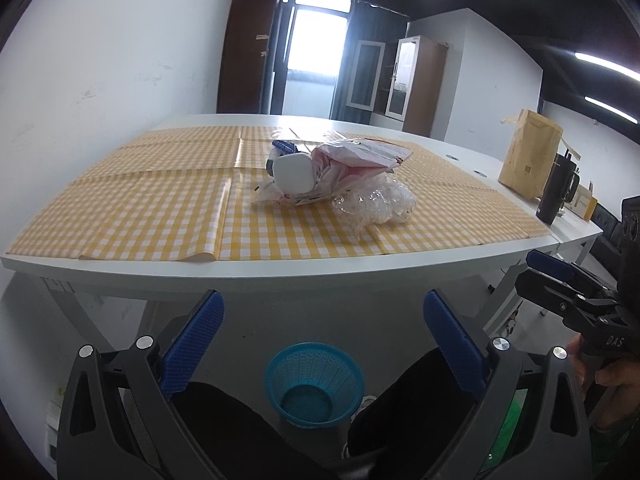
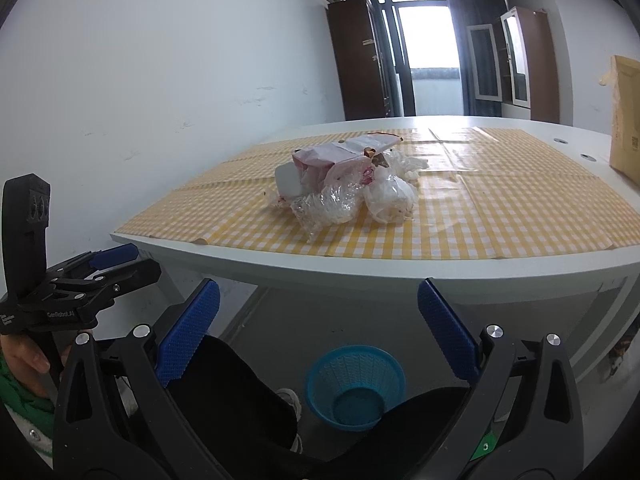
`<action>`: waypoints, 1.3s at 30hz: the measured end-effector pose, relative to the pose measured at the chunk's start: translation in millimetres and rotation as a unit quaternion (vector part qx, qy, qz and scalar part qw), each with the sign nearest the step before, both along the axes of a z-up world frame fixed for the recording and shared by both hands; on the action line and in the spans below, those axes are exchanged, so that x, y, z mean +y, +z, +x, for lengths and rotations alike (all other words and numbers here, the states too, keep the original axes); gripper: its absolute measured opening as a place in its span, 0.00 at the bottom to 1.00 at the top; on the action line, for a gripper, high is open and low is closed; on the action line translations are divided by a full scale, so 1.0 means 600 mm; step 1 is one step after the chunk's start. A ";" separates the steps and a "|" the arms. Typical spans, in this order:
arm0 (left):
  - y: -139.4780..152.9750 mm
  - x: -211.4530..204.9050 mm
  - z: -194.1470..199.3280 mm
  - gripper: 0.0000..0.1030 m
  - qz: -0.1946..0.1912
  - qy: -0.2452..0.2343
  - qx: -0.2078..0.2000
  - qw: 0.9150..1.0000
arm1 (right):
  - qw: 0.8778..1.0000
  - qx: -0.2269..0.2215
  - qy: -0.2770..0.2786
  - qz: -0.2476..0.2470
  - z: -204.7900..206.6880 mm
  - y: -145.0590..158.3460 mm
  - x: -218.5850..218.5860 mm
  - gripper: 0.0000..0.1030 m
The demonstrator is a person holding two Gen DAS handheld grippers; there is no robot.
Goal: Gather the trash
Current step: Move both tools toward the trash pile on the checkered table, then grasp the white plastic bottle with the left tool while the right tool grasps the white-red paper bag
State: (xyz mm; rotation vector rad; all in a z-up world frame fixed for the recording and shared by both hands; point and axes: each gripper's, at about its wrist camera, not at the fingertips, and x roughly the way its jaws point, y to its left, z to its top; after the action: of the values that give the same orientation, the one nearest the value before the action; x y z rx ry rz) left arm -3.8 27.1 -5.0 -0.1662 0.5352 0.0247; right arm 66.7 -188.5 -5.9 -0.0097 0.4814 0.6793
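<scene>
Both tongs are hanging spread wide with nothing between their blue pads: we are holding the left gripper (image 1: 324, 344) and the right gripper (image 2: 320, 336) low in front of the white table (image 1: 280, 276), below its near edge and well apart from the trash. We are seeing each gripper from the other's camera too, the right one at the right border of the left wrist view and the left one at the left border of the right wrist view. A yellow checked cloth (image 1: 160, 208) is covering most of the tabletop, and the pile of trash (image 1: 340, 184) is lying near its middle: a white tub (image 1: 294, 176) on its side, touching a pink and white bag (image 1: 360, 156), with crumpled clear plastic (image 1: 380, 204) just beside them toward us. A blue mesh basket (image 1: 314, 384) is standing on the floor under the table, between our dark-trousered legs. At the table's right end a brown paper bag (image 1: 528, 156) is standing upright next to a dark mug (image 1: 556, 192).
</scene>
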 end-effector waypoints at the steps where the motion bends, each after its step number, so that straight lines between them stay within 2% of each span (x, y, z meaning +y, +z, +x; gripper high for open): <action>1: -0.002 0.002 0.001 0.95 -0.004 0.000 0.002 1.000 | 1.000 -0.001 0.000 0.000 -0.001 0.000 0.000 0.92; 16: -0.007 0.005 0.006 0.95 -0.017 -0.004 0.010 1.000 | 1.000 0.008 0.000 0.000 0.005 -0.005 0.002 0.92; 21: 0.008 0.011 0.018 0.95 0.018 0.004 -0.005 1.000 | 1.000 0.008 0.003 0.004 0.014 0.001 0.001 0.92; 23: 0.017 0.020 0.027 0.95 0.012 0.003 -0.007 1.000 | 1.000 0.007 0.002 0.005 0.021 0.006 0.002 0.92; 29: 0.031 0.032 0.056 0.95 0.021 0.010 -0.018 1.000 | 1.000 0.005 -0.004 0.015 0.054 0.020 0.005 0.92; 39: 0.026 0.063 0.135 0.95 -0.009 0.003 -0.014 1.000 | 0.999 0.017 -0.011 0.030 0.143 0.042 0.019 0.91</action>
State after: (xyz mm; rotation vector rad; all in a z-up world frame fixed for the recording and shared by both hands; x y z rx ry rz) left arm 77.3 65.0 10.9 -0.1847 0.5074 0.0238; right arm 152.3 -176.9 19.2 0.0631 0.4936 0.6731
